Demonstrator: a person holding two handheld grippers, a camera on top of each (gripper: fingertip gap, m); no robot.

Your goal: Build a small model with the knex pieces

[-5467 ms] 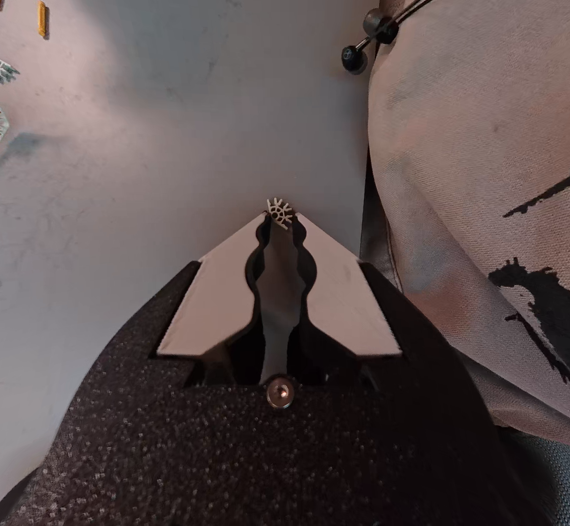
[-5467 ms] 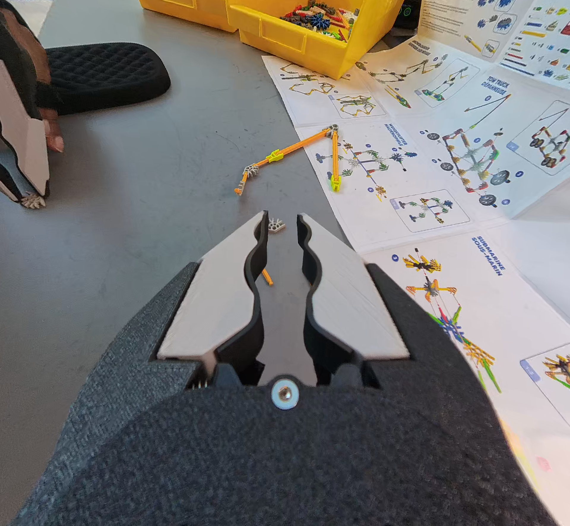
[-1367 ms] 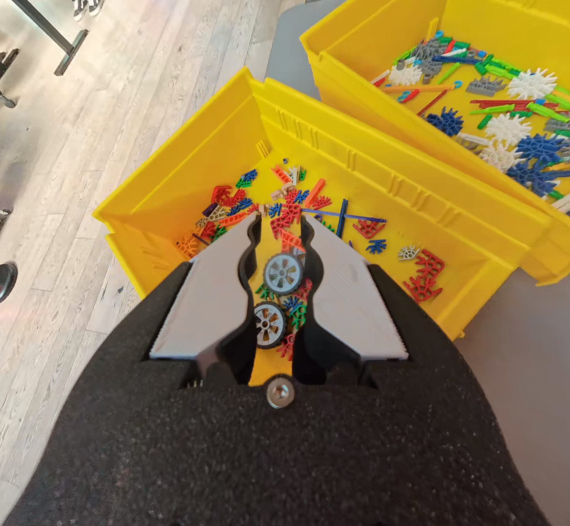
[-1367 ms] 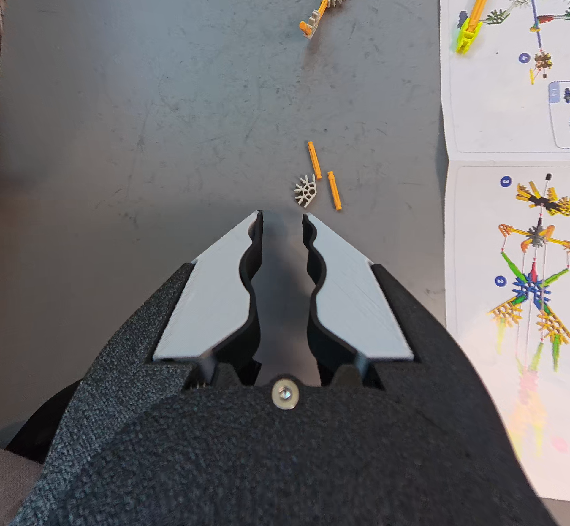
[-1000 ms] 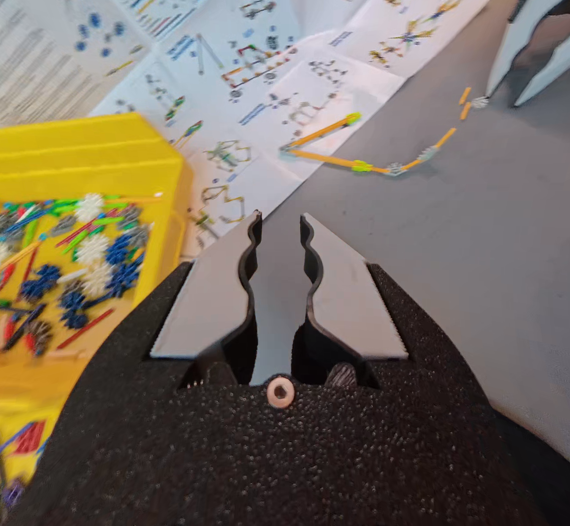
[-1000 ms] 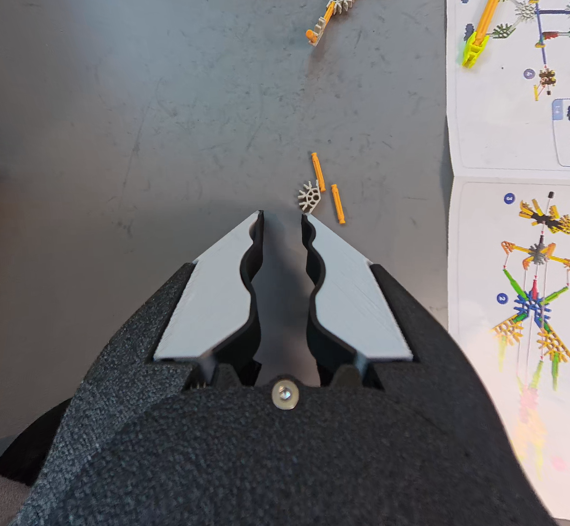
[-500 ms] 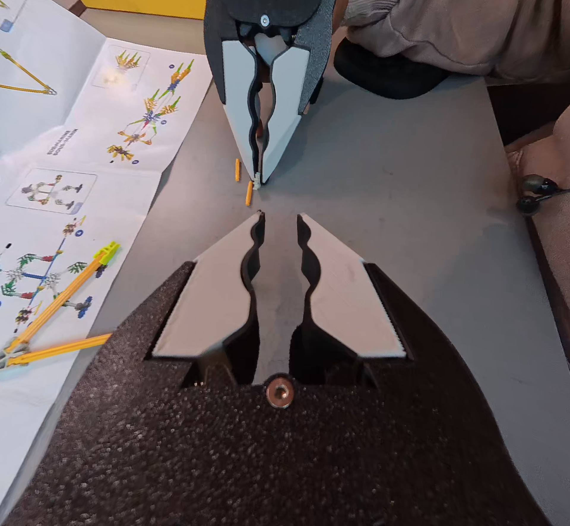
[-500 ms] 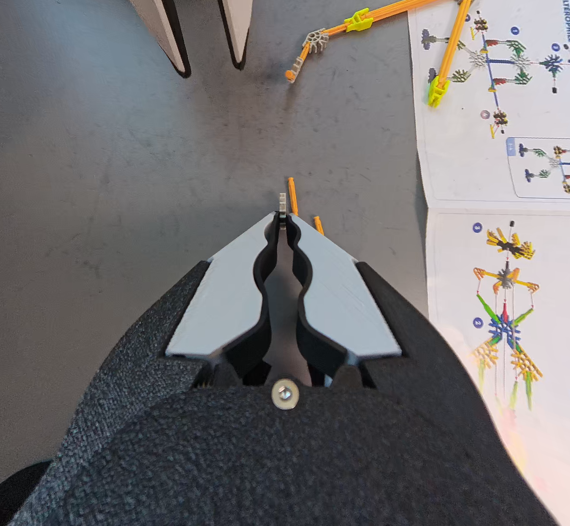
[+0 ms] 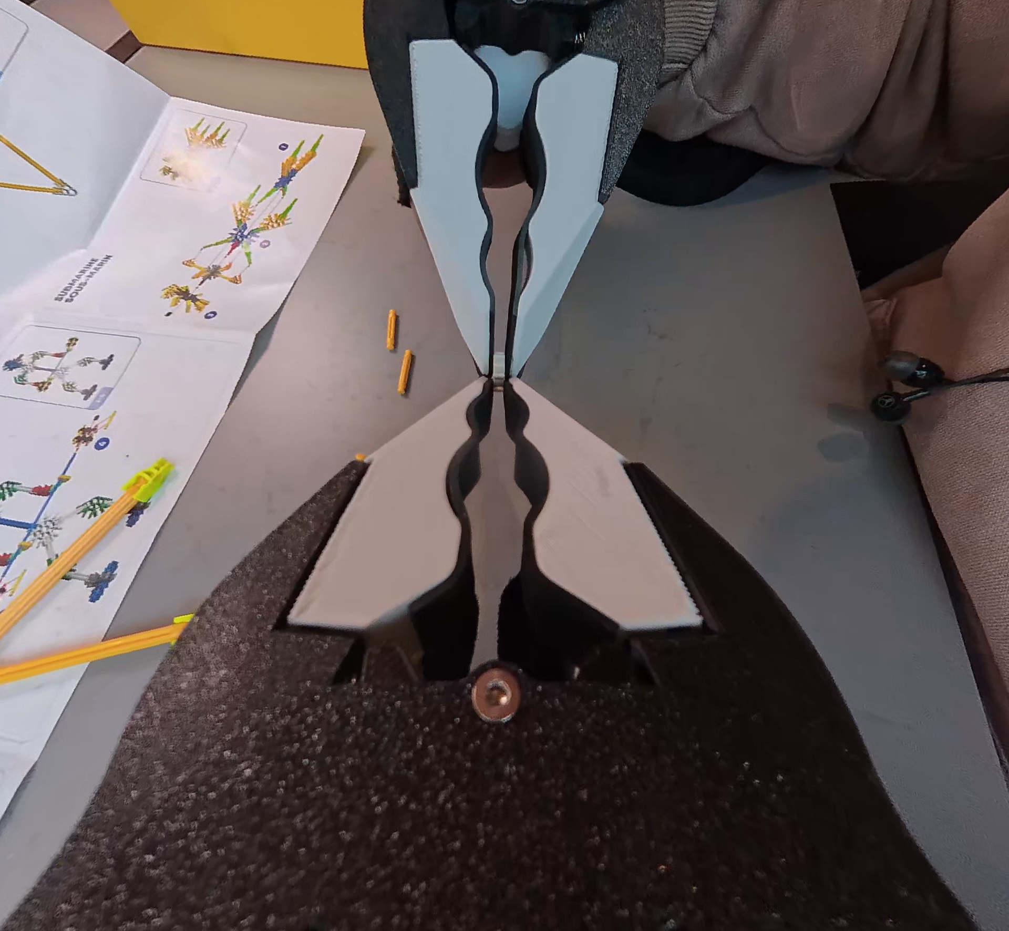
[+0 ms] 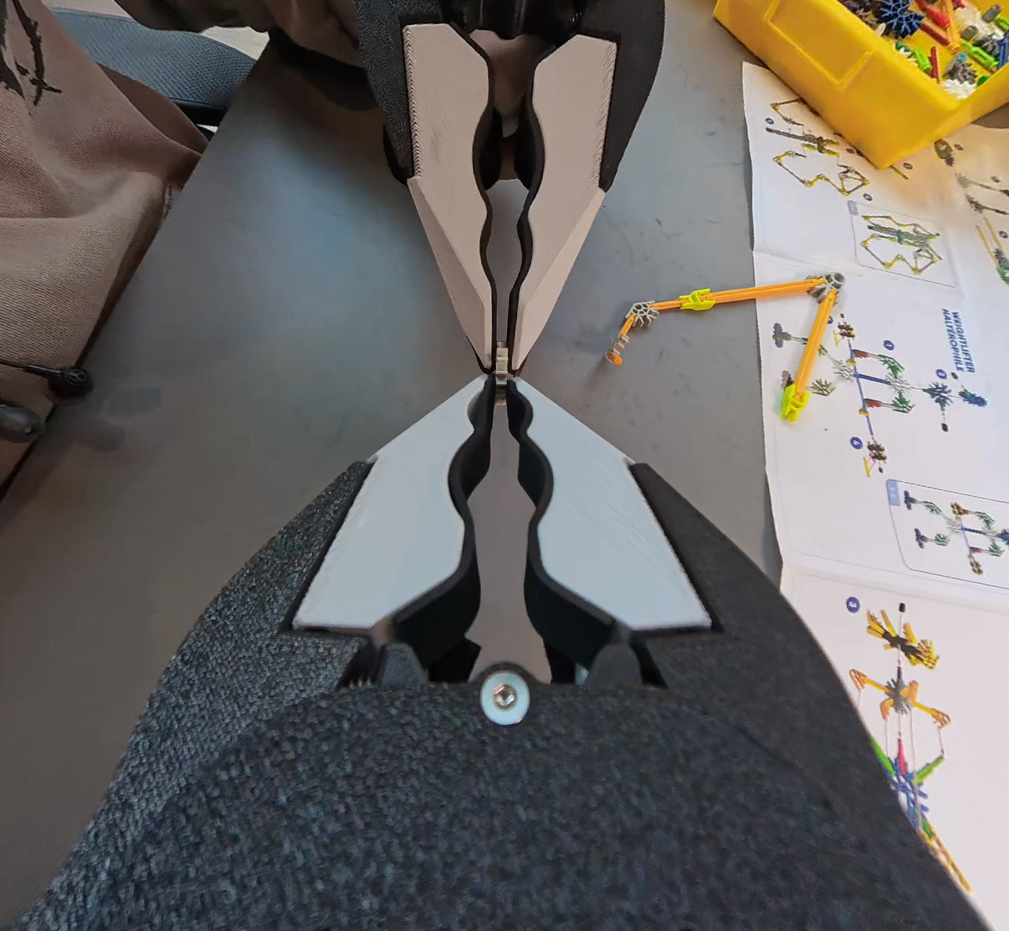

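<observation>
Left gripper [image 9: 496, 386] and right gripper [image 10: 501, 385] meet tip to tip at frame centre, both clenched on one grey connector [image 10: 501, 359]. Two orange rods [image 9: 404, 363] lie loose, left of centre.

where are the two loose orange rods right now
In the left wrist view, the two loose orange rods lie on the grey table, between the instruction sheet and the meeting gripper tips.

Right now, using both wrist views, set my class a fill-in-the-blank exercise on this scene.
1. The left gripper and right gripper are both ___ on one small pale connector.
2. The two loose short rods on the table are ___.
3. The bin of parts is ___.
Missing words: shut; orange; yellow.
</observation>
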